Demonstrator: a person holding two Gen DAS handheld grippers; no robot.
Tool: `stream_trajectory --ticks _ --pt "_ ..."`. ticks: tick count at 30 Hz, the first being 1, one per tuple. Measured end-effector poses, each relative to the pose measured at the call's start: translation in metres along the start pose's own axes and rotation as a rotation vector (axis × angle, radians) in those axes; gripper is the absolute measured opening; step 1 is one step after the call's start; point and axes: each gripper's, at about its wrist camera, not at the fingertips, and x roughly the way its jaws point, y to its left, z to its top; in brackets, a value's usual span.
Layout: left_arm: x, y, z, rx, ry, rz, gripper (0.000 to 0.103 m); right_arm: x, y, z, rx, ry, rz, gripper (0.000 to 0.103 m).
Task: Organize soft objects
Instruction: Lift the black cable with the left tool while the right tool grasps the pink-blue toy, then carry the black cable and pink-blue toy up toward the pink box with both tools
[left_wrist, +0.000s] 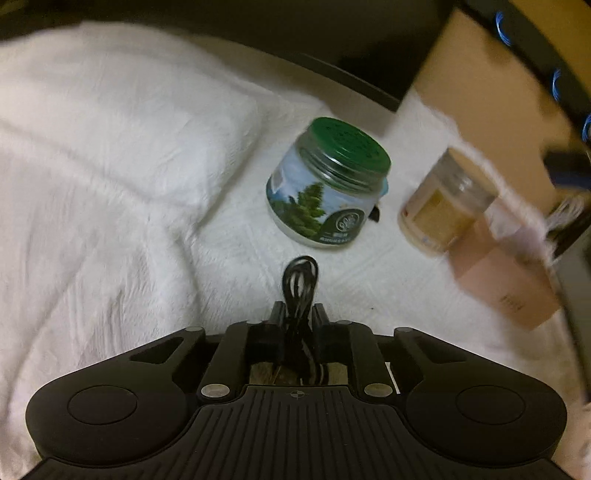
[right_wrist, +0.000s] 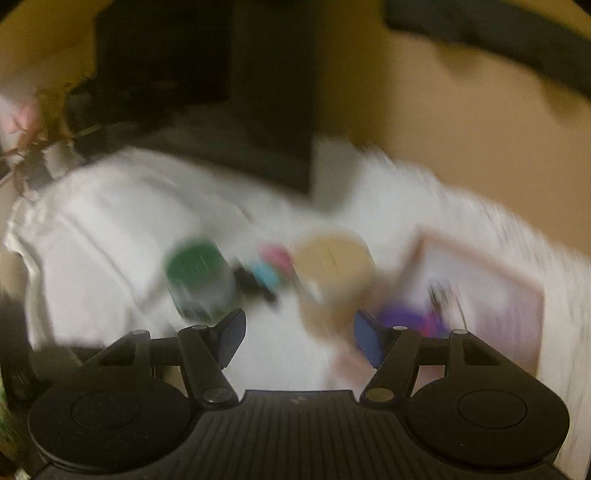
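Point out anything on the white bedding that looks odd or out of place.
Two hard jars sit among the soft things: a green-lidded jar with a tree label and a tan jar. The left gripper is clamped on a looped black cord.

A green-lidded jar printed with pine trees is standing on a white textured cloth. Right of the jar, a tan-lidded jar is sitting beside a pinkish box, while a folded white pillow is lying to the jar's left.
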Motion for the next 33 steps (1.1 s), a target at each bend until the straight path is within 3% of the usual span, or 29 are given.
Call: stream_trajectory --ticks 2,4,7,9,12,15,17,23,26,29,31,33 --pt "-0.002 0.009 0.001 -0.017 -0.002 -0.038 0.016 0.01 0.01 0.04 -0.012 0.021 0.017 0.066" --pt "-0.006 0.017 0.006 -0.033 -0.018 -0.061 0.016 0.034 0.014 0.075 0.017 0.097 0.051 0.066" --pt "-0.023 0.029 0.022 -0.044 -0.083 -0.087 0.015 0.09 0.014 0.115 0.087 0.275 0.104 0.066" --pt "-0.032 0.036 0.035 -0.036 -0.125 -0.085 0.013 0.132 0.019 0.132 0.074 0.377 0.074 0.065" --pt "-0.042 0.048 0.052 -0.017 -0.166 -0.071 0.011 0.181 0.025 0.137 0.045 0.473 -0.013 0.065" --pt "-0.041 0.057 0.063 0.001 -0.18 -0.05 0.011 0.225 0.021 0.13 0.113 0.594 -0.044 0.065" --pt "-0.037 0.062 0.067 0.002 -0.183 -0.04 0.011 0.246 0.021 0.122 0.114 0.65 -0.074 0.059" --pt "-0.028 0.075 0.071 -0.022 -0.179 -0.018 0.01 0.27 0.019 0.107 0.104 0.707 -0.112 0.047" --pt "-0.019 0.087 0.074 -0.124 -0.127 0.009 0.01 0.271 0.015 0.104 0.112 0.7 -0.112 0.047" --pt "-0.016 0.094 0.076 -0.219 -0.084 -0.04 0.012 0.266 0.015 0.101 0.104 0.693 -0.103 0.046" --pt "-0.02 0.093 0.07 -0.255 -0.11 0.01 0.013 0.262 0.015 0.1 0.101 0.683 -0.086 0.045" --pt "-0.015 0.091 0.067 -0.282 -0.086 0.06 0.014 0.258 0.017 0.102 0.089 0.667 -0.074 0.044"
